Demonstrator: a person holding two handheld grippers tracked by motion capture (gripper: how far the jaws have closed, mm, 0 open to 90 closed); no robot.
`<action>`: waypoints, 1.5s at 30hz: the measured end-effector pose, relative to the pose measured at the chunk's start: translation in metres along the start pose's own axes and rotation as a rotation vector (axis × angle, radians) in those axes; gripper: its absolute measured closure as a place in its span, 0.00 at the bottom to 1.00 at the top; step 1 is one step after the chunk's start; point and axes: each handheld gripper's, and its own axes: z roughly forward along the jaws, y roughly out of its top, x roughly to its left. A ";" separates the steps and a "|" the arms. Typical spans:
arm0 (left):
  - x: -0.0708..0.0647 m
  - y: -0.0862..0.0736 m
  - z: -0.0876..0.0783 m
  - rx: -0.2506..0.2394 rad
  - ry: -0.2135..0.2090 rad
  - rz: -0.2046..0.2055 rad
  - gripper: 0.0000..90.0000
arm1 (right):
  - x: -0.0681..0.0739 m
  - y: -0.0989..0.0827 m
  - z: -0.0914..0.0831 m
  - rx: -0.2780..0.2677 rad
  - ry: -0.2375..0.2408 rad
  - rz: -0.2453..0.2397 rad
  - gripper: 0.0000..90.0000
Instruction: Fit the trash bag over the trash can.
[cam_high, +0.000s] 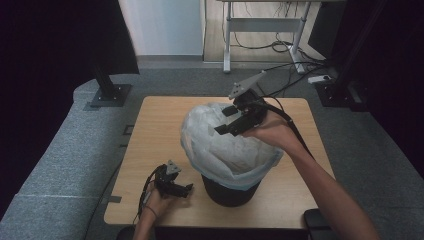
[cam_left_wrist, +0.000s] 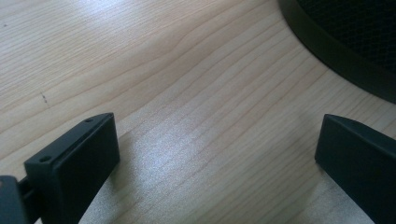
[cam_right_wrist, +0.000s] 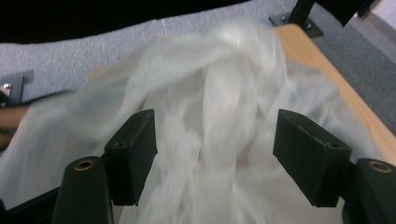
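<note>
High view: a person sits at a wooden tabletop (cam_high: 150, 145) with a gripper in each hand. A black waste bin (cam_high: 227, 192) stands near the front edge, and a translucent white bin liner (cam_high: 220, 145) billows over its top, its rim draped partly down the bin's sides. The right gripper (cam_high: 227, 124) hovers over the liner's puffed-up top; in the right gripper view its jaws stand apart with bunched plastic between them, not pinched. The left gripper (cam_high: 182, 189) rests low on the tabletop just left of the bin, jaws wide and empty, the bin's dark rim beside one jaw. Fitting the liner seems to be the step in hand. Next, the right gripper would likely need to press the ballooned plastic down inside.
</note>
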 end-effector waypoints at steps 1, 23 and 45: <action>0.000 0.000 0.000 0.000 0.001 0.000 0.00 | 0.000 0.003 0.006 -0.007 0.010 0.009 0.37; 0.000 0.000 0.000 0.000 0.000 -0.001 0.00 | -0.001 -0.012 0.046 0.267 -0.011 -0.003 0.61; 0.000 0.000 0.000 0.000 0.000 -0.001 0.00 | -0.018 -0.009 0.075 0.322 -0.007 0.065 0.99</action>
